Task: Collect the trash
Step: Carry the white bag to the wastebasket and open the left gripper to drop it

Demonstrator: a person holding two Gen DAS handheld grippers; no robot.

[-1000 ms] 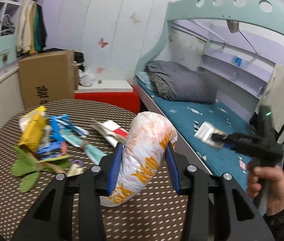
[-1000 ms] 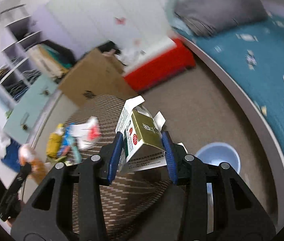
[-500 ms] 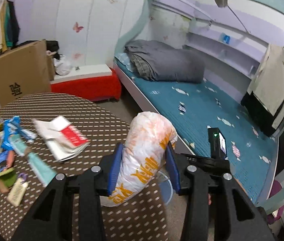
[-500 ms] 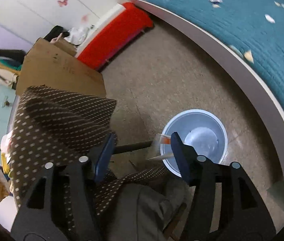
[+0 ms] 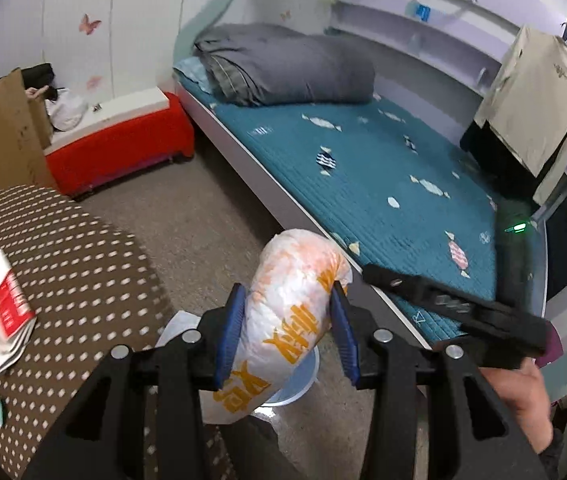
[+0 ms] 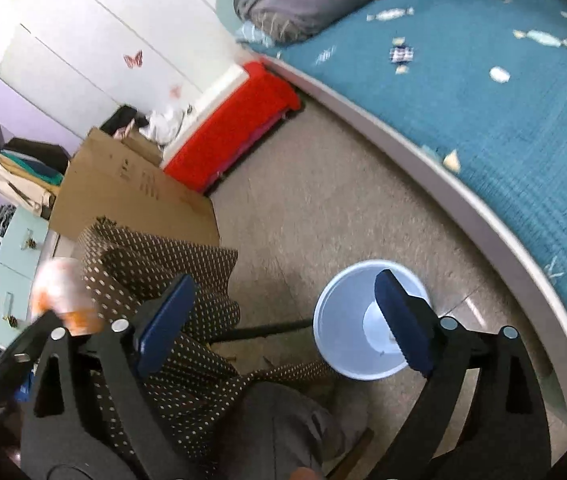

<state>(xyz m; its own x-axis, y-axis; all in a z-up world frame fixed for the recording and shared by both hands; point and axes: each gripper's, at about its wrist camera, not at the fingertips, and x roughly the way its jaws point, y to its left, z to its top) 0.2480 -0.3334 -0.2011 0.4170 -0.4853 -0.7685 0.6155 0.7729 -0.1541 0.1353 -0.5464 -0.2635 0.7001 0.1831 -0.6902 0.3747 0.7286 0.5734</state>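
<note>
My right gripper (image 6: 283,320), jaws opening and now empty, hangs over the bin (image 6: 367,324); its carton has gone. My left gripper (image 5: 287,332) pinches the orange-printed bag (image 5: 287,320), next for that bin.

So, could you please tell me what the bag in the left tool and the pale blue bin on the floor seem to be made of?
The bag looks like thin, glossy plastic film: it crinkles, catches highlights and carries orange print. The bin appears to be smooth moulded plastic, pale blue with an even rim and a soft sheen, though painted metal cannot be ruled out.
</note>
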